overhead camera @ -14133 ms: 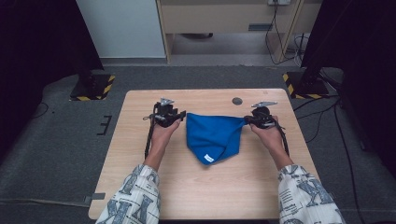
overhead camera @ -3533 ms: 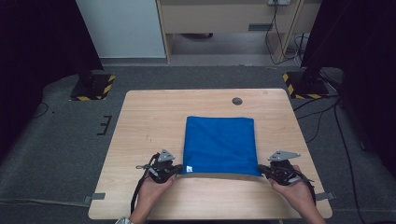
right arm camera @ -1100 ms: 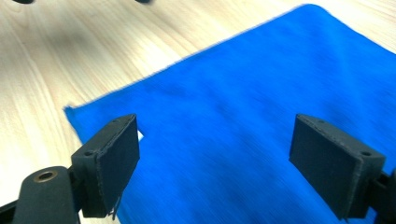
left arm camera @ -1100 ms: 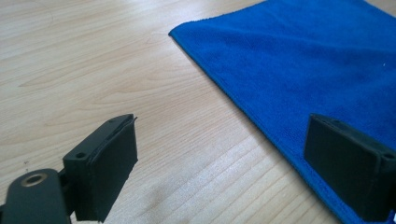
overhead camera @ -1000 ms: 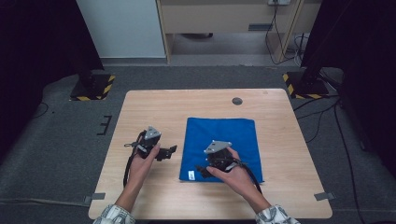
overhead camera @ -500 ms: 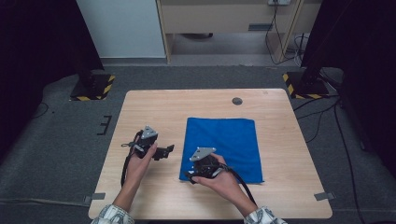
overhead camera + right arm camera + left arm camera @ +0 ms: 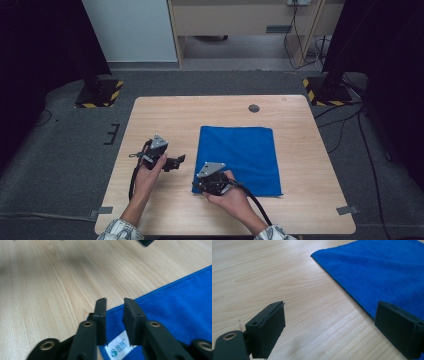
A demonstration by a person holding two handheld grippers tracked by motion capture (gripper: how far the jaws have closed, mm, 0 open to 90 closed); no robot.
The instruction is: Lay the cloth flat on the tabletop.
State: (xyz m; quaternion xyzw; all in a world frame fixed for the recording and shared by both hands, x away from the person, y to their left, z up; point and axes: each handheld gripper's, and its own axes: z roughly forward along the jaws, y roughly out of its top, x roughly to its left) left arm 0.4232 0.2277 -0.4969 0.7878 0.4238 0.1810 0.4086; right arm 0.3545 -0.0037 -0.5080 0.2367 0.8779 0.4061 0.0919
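Blue cloth [image 7: 239,157], white label [image 7: 119,346], pale wood table [image 7: 165,115], black fingers [image 7: 270,328]

The right gripper [image 7: 114,302] has just been closing its jaws, and a narrow gap remains between them. They hang over the corner of a blue cloth [image 7: 175,307], whose white label [image 7: 117,346] lies just beneath them on the wooden table [image 7: 50,290].

The right gripper [image 7: 200,186] covers the cloth's [image 7: 240,155] near-left corner, and the label's [image 7: 119,347] print is too blurred to read.
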